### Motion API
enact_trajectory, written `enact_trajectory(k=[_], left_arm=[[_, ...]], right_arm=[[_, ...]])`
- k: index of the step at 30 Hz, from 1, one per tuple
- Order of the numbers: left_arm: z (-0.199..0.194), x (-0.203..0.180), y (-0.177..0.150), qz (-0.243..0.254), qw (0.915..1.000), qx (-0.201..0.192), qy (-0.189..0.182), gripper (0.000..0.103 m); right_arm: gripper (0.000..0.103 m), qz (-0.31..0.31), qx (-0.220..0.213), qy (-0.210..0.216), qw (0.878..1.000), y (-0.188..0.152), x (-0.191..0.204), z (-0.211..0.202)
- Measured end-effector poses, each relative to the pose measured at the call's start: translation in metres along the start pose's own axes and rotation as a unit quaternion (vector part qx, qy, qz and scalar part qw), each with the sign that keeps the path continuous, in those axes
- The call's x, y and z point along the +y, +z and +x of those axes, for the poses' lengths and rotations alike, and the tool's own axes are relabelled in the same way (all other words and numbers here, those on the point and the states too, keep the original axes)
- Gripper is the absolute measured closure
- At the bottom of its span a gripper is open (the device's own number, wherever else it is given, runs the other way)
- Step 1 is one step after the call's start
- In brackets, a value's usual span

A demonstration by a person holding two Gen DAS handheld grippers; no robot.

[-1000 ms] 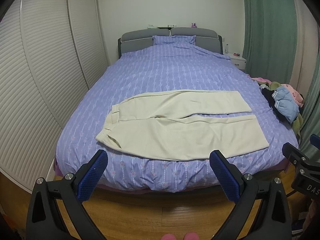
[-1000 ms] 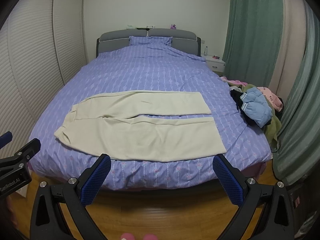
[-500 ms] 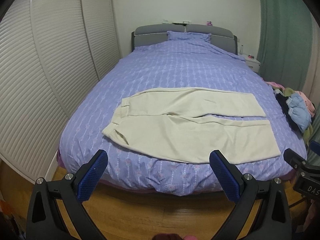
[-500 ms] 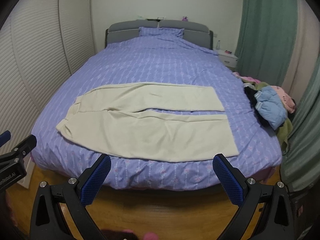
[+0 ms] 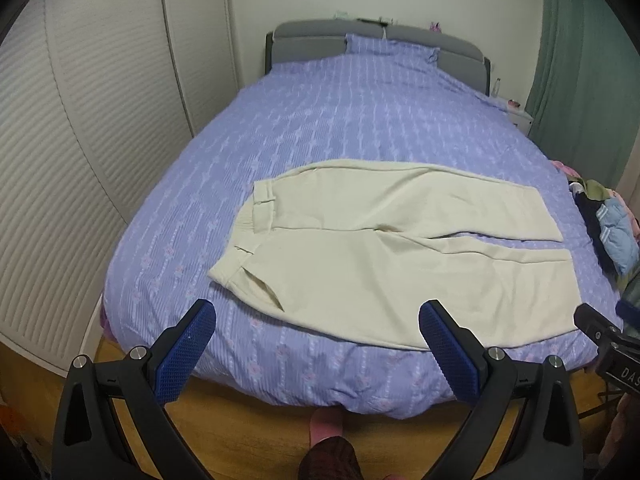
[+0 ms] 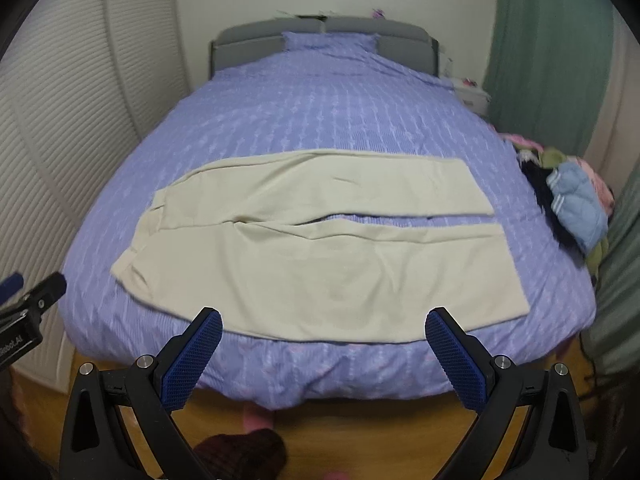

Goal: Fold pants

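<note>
Cream pants (image 5: 384, 248) lie spread flat across the foot half of the purple bed (image 5: 360, 120), waistband to the left, both legs pointing right with a narrow gap between them. They also show in the right wrist view (image 6: 320, 248). My left gripper (image 5: 316, 344) is open and empty, just off the foot edge of the bed near the waist end. My right gripper (image 6: 322, 344) is open and empty, off the foot edge below the near leg.
A pile of clothes (image 5: 608, 224) lies at the bed's right edge, seen also in the right wrist view (image 6: 572, 200). White louvred wardrobe doors (image 5: 80, 140) stand left, green curtains (image 6: 548, 60) right. Wooden floor (image 5: 280, 432) below, with the person's feet.
Both grippers have moved forward toward the foot of the bed, so the pants look larger and closer. The pants have not moved. Both grippers stay open.
</note>
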State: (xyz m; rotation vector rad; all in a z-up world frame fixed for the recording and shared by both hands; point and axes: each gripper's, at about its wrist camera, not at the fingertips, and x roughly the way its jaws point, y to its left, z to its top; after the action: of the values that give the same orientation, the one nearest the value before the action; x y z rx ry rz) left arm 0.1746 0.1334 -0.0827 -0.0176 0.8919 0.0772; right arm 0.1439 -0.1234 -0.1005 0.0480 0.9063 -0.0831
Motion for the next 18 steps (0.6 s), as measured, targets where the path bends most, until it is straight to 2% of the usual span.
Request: enact_trajectory(k=[3, 7, 13, 18], left_arm=[[0.036, 0.018, 0.013, 0.011, 0.9996, 0.024, 0.009, 0.000], [0.074, 0.034, 0.013, 0.013, 0.9982, 0.056, 0.018, 0.000], [0.131, 0.051, -0.006, 0.000, 0.9938, 0.110, 0.018, 0.000], [0.173, 0.056, -0.029, -0.006, 0.9908, 0.132, 0.030, 0.003]], right_arm=[[0.000, 0.020, 0.016, -0.011, 1.000, 0.003, 0.019, 0.025], [0.000, 0.023, 0.042, -0.005, 0.999, -0.003, 0.044, 0.060], [0.000, 0.015, 0.073, 0.000, 0.997, -0.017, 0.067, 0.111], [0.000, 0.031, 0.112, 0.002, 0.993, -0.047, 0.068, 0.163]])
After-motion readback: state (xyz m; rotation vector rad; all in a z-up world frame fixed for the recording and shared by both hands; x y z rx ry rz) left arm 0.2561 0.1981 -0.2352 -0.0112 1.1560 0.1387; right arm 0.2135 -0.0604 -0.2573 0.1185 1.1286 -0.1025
